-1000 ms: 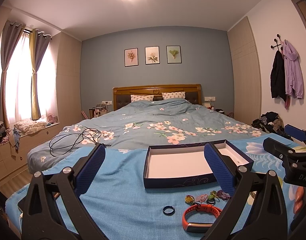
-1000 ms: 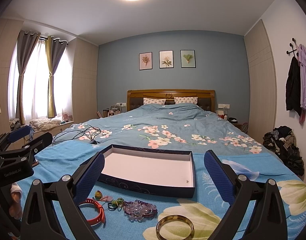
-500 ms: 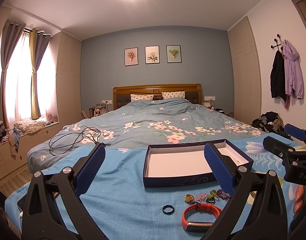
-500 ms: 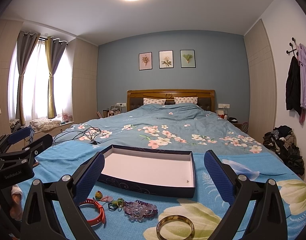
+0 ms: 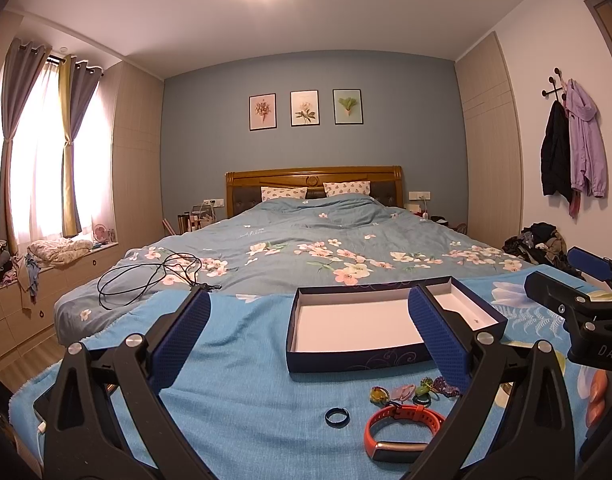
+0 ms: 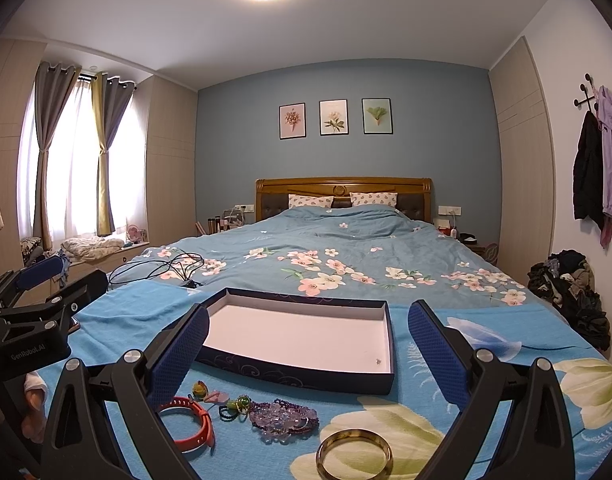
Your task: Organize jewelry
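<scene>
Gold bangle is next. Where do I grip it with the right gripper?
The gold bangle lies flat on the blue blanket, just below the open right gripper. Probably come straight down and pinch one side of its rim, one finger inside the hoop, one outside.

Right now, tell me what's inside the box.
The box holds only one tiny speck near a front corner. A gripper finger hides one corner.
</scene>
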The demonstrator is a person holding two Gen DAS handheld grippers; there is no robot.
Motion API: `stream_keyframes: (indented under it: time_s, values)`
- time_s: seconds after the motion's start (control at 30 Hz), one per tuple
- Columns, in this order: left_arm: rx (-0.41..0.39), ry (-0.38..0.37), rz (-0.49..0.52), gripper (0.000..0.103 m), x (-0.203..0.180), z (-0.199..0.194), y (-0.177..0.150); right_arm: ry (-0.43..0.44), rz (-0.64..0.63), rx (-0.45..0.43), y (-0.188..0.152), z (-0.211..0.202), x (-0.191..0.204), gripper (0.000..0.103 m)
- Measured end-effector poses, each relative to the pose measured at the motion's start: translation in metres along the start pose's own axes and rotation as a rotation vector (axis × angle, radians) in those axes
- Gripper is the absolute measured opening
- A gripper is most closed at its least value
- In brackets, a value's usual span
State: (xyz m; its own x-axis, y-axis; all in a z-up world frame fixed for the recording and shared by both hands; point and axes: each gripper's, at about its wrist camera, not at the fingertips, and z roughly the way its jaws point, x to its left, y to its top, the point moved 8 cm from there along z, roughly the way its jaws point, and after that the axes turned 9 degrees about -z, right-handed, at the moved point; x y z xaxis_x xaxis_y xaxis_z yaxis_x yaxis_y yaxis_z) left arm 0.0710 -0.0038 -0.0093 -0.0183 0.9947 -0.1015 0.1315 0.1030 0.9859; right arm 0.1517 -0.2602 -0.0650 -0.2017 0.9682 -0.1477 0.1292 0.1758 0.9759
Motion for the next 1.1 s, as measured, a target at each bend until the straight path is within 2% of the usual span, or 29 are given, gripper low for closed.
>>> stream_keyframes:
  time_s: [1.1]
  values:
    - [0.006,-0.001,0.0,0.097,0.0002,0.0007,-0.0037,0.005,0.003,0.007,-0.0028,0.0059,0.0004,0.096]
